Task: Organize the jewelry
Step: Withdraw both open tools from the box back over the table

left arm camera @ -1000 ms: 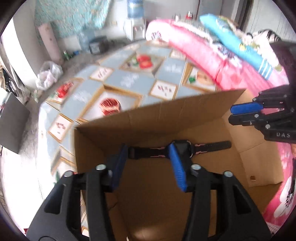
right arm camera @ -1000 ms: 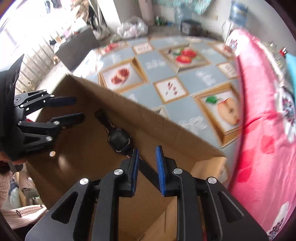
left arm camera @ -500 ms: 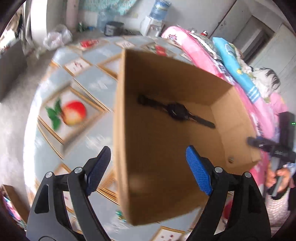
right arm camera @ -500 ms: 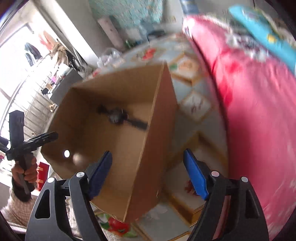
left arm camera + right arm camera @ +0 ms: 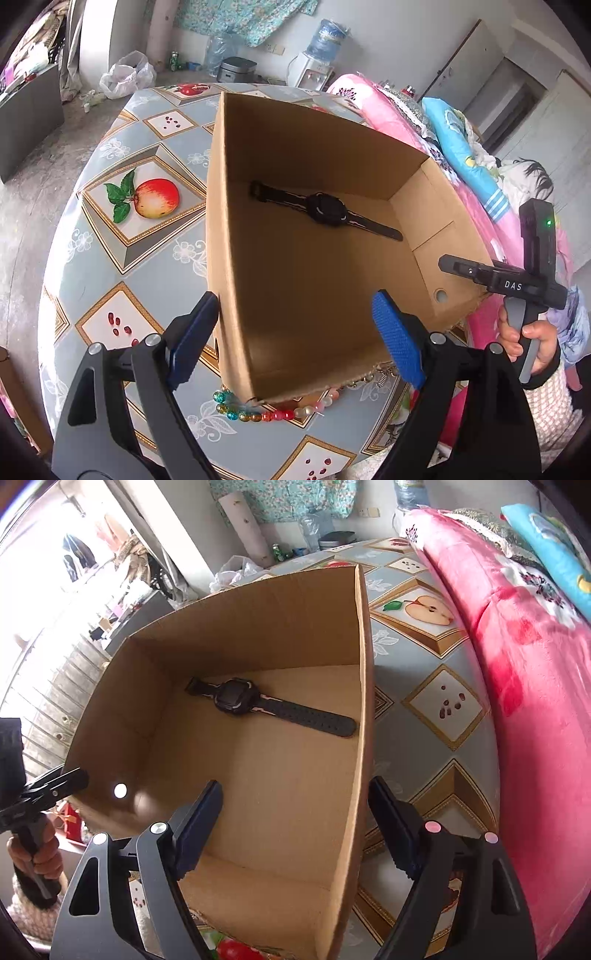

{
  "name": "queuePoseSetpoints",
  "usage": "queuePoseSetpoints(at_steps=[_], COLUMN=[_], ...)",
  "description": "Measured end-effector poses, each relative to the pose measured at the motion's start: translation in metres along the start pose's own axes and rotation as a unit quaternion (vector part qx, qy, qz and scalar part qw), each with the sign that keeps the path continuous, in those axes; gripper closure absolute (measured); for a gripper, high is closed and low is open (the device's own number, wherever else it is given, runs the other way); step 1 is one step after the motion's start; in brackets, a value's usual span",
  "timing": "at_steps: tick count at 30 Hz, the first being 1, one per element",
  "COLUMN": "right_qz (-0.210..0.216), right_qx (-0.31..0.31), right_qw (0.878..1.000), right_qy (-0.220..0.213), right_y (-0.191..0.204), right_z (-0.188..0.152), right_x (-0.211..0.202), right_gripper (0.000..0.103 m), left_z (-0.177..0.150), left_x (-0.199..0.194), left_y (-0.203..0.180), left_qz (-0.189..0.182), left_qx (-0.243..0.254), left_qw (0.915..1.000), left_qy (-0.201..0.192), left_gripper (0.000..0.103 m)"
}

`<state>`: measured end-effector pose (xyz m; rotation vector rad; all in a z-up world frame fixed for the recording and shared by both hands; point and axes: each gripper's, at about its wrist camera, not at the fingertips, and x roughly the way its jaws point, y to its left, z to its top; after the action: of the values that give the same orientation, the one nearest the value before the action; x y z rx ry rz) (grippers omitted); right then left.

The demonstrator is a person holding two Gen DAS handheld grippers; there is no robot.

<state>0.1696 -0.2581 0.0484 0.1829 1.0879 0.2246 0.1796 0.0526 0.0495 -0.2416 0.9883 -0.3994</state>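
A black wristwatch (image 5: 325, 212) lies flat on the floor of an open cardboard box (image 5: 218, 206), near its far wall; it also shows in the right wrist view (image 5: 266, 707) inside the box (image 5: 364, 709). A string of coloured beads (image 5: 258, 410) lies on the table against the box's near edge, partly hidden under it. My left gripper (image 5: 295, 343) is open and empty above the box's near left corner. My right gripper (image 5: 295, 823) is open and empty, straddling the box's right wall from above. The right gripper also shows in the left wrist view (image 5: 476, 271), beside the box's right side.
The box stands on a round table with a blue fruit-patterned cloth (image 5: 147, 199). Pink and blue bedding (image 5: 535, 664) is piled along the table's right side. A water dispenser (image 5: 314, 62) and bags stand on the floor beyond.
Both grippers have opened and drawn back up out of the box. The watch, held by both a second ago, now lies loose on the box floor.
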Motion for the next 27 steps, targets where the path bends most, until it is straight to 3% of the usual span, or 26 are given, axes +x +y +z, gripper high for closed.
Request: queuePoseSetpoints(at_steps=[3,8,11,13,15,17,20,24,27], right_qz=[0.009,0.028,0.003,-0.03,-0.077,-0.122,-0.171,-0.151,-0.144], right_qx=[0.006,0.023,0.031,0.023,-0.005,-0.039,-0.077,-0.084,-0.092], right_qw=[1.0,0.999,0.997,0.993,0.986,0.977,0.968,0.973,0.974], right_qy=[-0.001,-0.028,-0.075,-0.116,-0.147,-0.168,-0.167,-0.151,-0.151], right_y=[0.001,-0.005,-0.009,-0.007,0.004,0.016,0.034,0.051,0.063], right_z=[-0.007,-0.017,-0.029,-0.043,-0.057,-0.069,-0.085,-0.1,-0.106], right_x=[-0.003,-0.017,-0.044,-0.07,-0.089,-0.1,-0.099,-0.087,-0.082], right_gripper=[0.024,0.024,0.024,0.024,0.013,0.006,0.006,0.006,0.006], left_z=[-0.001,-0.004,-0.016,-0.03,-0.042,-0.059,-0.075,-0.086,-0.096], left_x=[0.002,-0.007,-0.038,-0.058,-0.068,-0.074,-0.061,-0.025,-0.007], left_y=[-0.005,0.001,0.008,0.015,0.018,0.02,0.015,0.002,-0.008], left_qz=[0.02,0.011,0.025,0.035,0.047,0.066,0.102,0.137,0.157], left_qx=[0.016,0.029,0.026,0.021,0.019,0.021,0.031,0.051,0.078], left_qw=[0.9996,0.999,0.9922,0.9873,0.9855,0.9847,0.9865,0.9868,0.9831], left_qy=[-0.009,-0.032,-0.119,-0.154,-0.162,-0.16,-0.125,-0.069,-0.052], left_gripper=[0.018,0.018,0.017,0.017,0.017,0.017,0.017,0.017,0.017])
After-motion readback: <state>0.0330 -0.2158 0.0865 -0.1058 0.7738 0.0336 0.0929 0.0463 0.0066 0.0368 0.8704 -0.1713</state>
